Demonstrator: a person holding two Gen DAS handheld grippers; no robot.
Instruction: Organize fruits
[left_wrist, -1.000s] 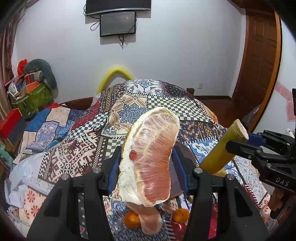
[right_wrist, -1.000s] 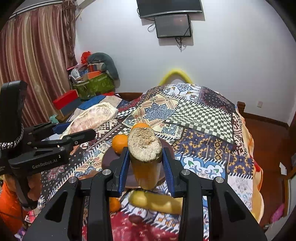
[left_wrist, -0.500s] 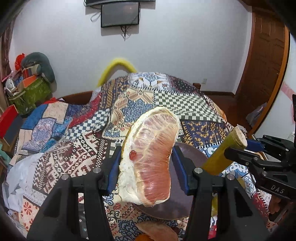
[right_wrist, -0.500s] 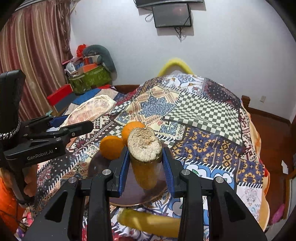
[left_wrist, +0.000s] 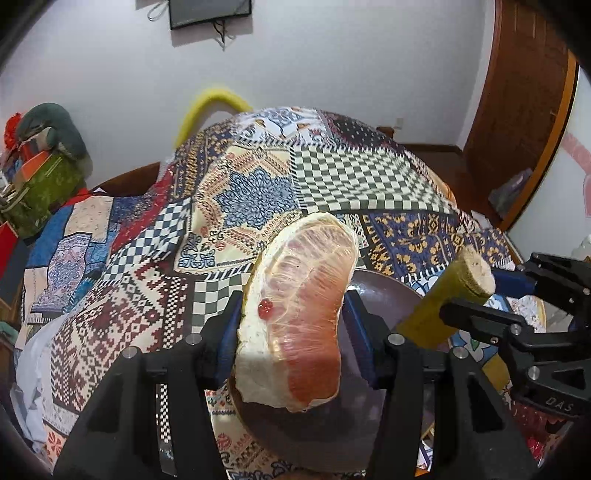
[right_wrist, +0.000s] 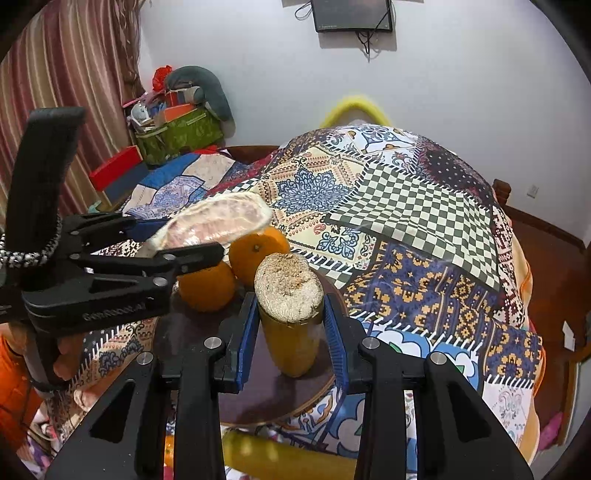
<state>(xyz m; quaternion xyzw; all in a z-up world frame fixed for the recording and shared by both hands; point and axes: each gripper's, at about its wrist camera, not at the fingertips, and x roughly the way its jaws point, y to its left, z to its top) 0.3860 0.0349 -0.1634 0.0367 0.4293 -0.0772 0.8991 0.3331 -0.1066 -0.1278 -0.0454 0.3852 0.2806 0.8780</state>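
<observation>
Fruits in both grippers now hang over the dark plate, which sat lower and partly out of frame a second ago: my left gripper has its jaws clenched on the wrapped pomelo wedge, my right gripper has its jaws clamped on a yellow stalk piece, so I judge both are set to be put down beside the two oranges on the plate atop the patchwork-covered surface. Readable writing: "GenRobot.AI" on the left gripper's body, "DAS" on the right's.
</observation>
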